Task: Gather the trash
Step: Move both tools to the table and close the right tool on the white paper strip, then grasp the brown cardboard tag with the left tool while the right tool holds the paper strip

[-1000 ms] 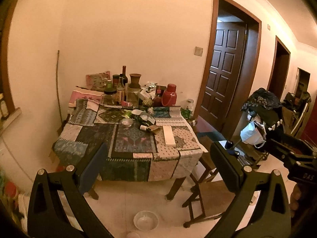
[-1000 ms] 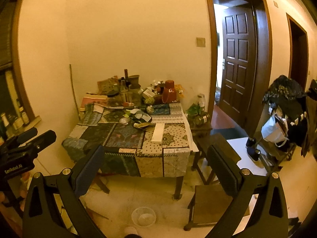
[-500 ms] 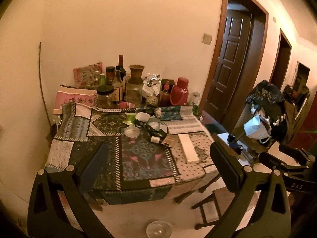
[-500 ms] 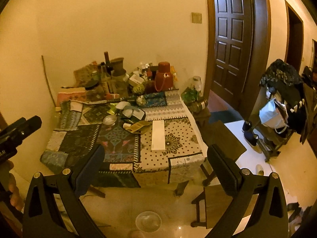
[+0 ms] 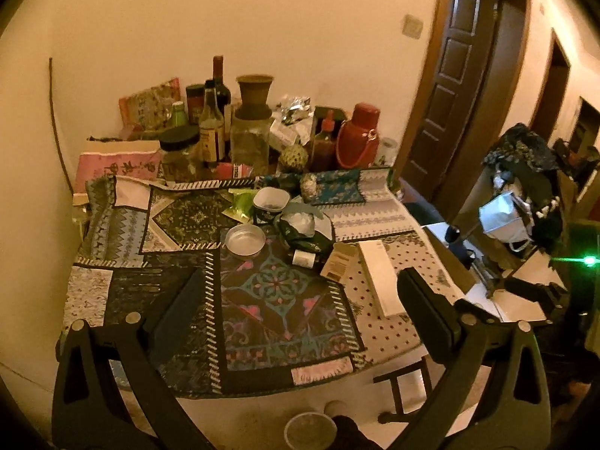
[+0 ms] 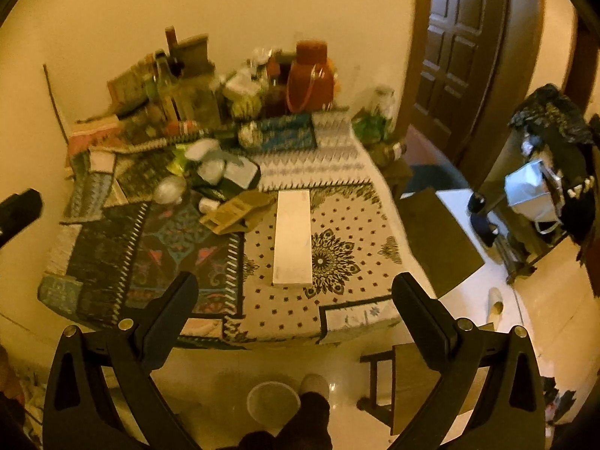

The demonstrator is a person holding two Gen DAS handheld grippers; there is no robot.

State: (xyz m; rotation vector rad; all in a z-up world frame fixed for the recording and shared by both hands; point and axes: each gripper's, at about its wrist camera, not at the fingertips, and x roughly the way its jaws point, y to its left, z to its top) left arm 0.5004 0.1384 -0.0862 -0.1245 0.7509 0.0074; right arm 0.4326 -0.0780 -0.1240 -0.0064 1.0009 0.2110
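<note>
Hovering right gripper (image 6: 292,292) agape, white box (image 6: 292,238) just ahead

No legible text; red characters on pink bag (image 5: 116,167) too blurred to read.

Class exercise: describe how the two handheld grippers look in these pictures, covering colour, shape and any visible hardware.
Both the left gripper and right gripper are matt black, with two long flat jaws on triangular cut-out frames, fastened by round silver bolts. No cables or sleeves are visible.
</note>
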